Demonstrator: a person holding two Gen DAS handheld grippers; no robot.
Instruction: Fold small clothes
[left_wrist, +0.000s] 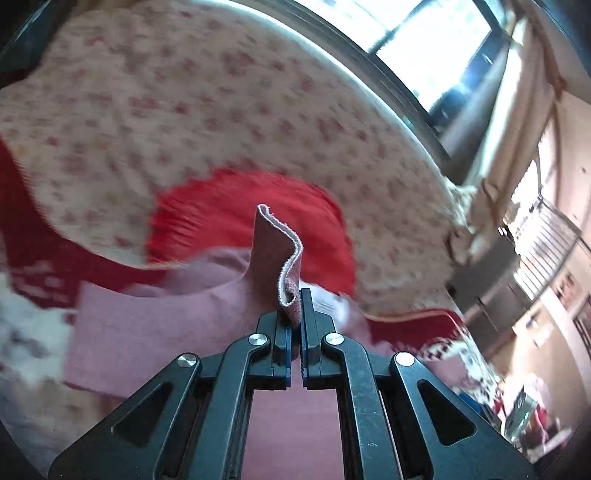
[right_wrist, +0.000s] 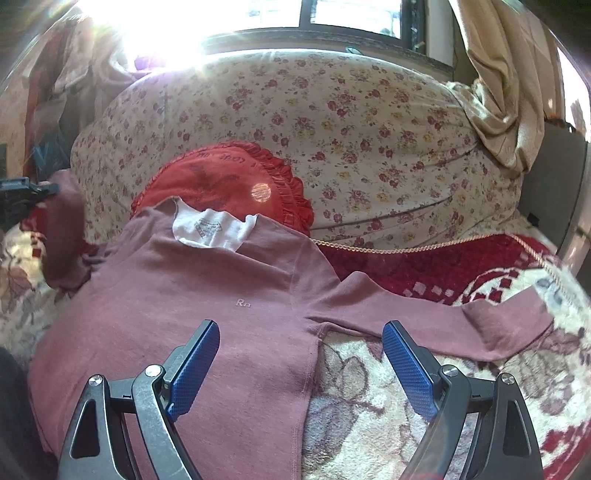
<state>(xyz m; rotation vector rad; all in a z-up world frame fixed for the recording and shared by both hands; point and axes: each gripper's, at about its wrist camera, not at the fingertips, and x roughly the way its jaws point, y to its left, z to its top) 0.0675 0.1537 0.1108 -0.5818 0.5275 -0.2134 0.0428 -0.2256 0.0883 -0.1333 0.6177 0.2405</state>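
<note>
Left wrist: left gripper (left_wrist: 295, 306) clamped tight on a sleeve cuff (left_wrist: 284, 254) of the mauve shirt (left_wrist: 155, 332), cuff standing up between the pads (background smeared). Red cushion (left_wrist: 236, 214) behind it.

Right wrist: right gripper (right_wrist: 301, 365) wide open, holding nothing, above the shirt's (right_wrist: 207, 295) side seam. Shirt lies flat on the patterned blanket (right_wrist: 369, 387), other sleeve (right_wrist: 443, 317) stretched right.

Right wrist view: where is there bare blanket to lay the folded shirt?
Bare patterned blanket shows right of the shirt's body, below its outstretched sleeve, with the open right gripper over it. A red strip lies before the floral bedding. Crowded: the red ruffled cushion above the collar.
</note>
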